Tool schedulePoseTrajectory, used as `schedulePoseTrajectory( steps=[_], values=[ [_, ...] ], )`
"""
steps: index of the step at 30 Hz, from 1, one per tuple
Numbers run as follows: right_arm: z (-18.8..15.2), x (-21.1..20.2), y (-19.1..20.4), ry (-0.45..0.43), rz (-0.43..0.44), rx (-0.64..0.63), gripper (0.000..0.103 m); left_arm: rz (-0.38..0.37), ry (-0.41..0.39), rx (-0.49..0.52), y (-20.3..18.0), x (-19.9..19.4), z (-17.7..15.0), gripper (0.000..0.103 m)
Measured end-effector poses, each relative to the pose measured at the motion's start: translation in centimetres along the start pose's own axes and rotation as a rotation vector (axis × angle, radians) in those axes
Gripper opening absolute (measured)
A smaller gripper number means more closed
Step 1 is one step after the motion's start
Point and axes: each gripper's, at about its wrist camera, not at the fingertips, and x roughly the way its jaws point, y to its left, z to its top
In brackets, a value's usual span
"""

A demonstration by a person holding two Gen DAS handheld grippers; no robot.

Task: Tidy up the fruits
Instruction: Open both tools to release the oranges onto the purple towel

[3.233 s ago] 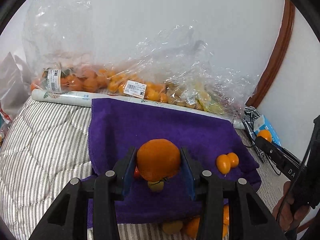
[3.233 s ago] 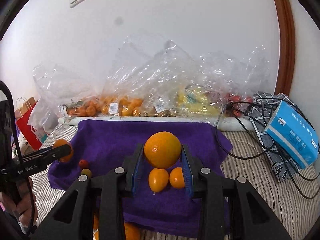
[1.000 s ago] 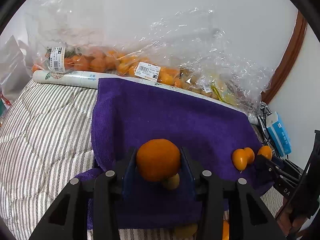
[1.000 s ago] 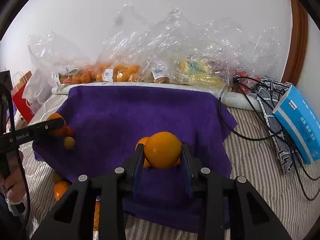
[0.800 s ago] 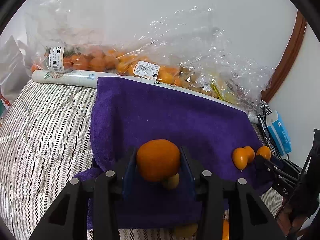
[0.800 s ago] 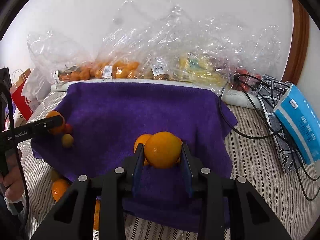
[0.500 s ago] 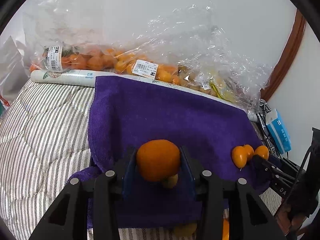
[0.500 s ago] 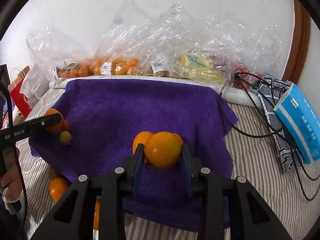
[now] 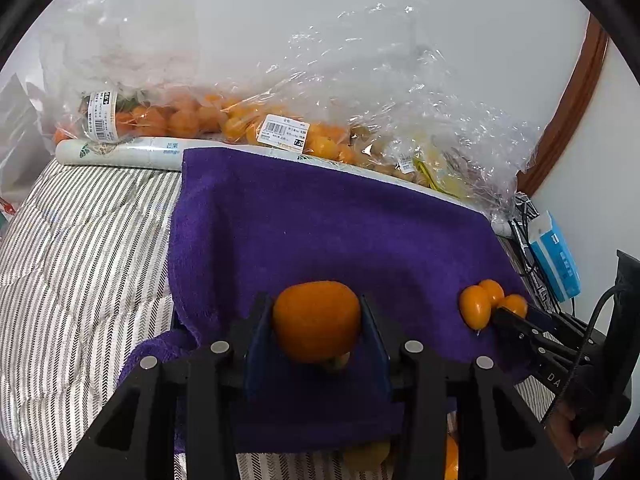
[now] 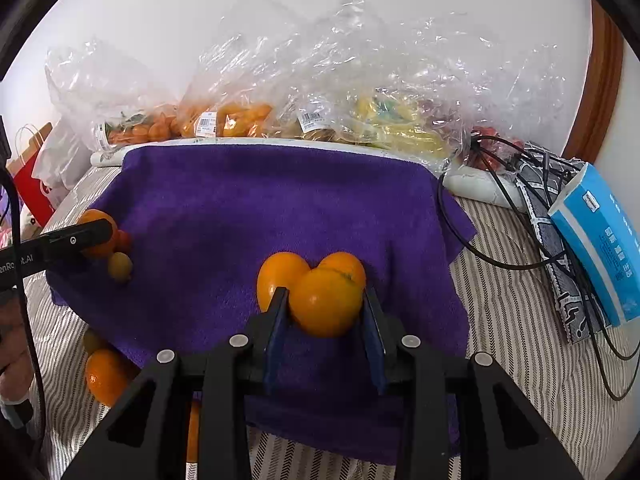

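Note:
My left gripper (image 9: pixel 316 308) is shut on a deep-orange tangerine (image 9: pixel 316 326) over the near left part of a purple towel (image 9: pixel 320 232). A small greenish fruit (image 9: pixel 338 361) peeks out under it. My right gripper (image 10: pixel 325 296) is shut on an orange (image 10: pixel 326 304), low over the towel (image 10: pixel 260 208) and right against two oranges (image 10: pixel 280 272) lying there. In the right wrist view the left gripper (image 10: pixel 94 234) shows at the left, beside a small red fruit (image 10: pixel 125 240) and a yellow-green one (image 10: pixel 120 266).
Clear plastic bags of fruit (image 10: pixel 240 116) line the wall behind a white roll (image 9: pixel 120 152). Striped bedding (image 9: pixel 80 260) surrounds the towel. A blue tissue box (image 10: pixel 600 240) and black cables (image 10: pixel 500 256) lie at the right. Loose oranges (image 10: pixel 106 376) sit off the towel's near left edge.
Since the earliest frames both grippers have come lower and closer over the towel, each still gripping its orange. The right one's orange now sits against the two lying oranges. Little moved in the last second.

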Motion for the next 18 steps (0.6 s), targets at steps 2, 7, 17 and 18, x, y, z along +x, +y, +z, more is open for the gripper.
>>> schedulePoseTrajectory(
  steps=[2,7,17,18],
  values=[
    [0.0,0.0,0.0,-0.002,0.000,-0.004,0.035,0.002,0.000,0.003,0.0,0.0,0.0,0.041],
    [0.0,0.0,0.0,0.002,-0.003,-0.004,0.035,0.001,0.000,0.009,0.0,0.0,-0.1,0.041],
    [0.3,-2.1,0.4,-0.077,0.051,-0.010,0.042,-0.046,-0.015,0.027,-0.6,-1.0,0.0,0.049],
    [0.3,-2.4,0.5,-0.089,0.055,-0.012,0.043,-0.049,-0.020,0.033,-0.8,-1.1,0.0,0.050]
  ],
)
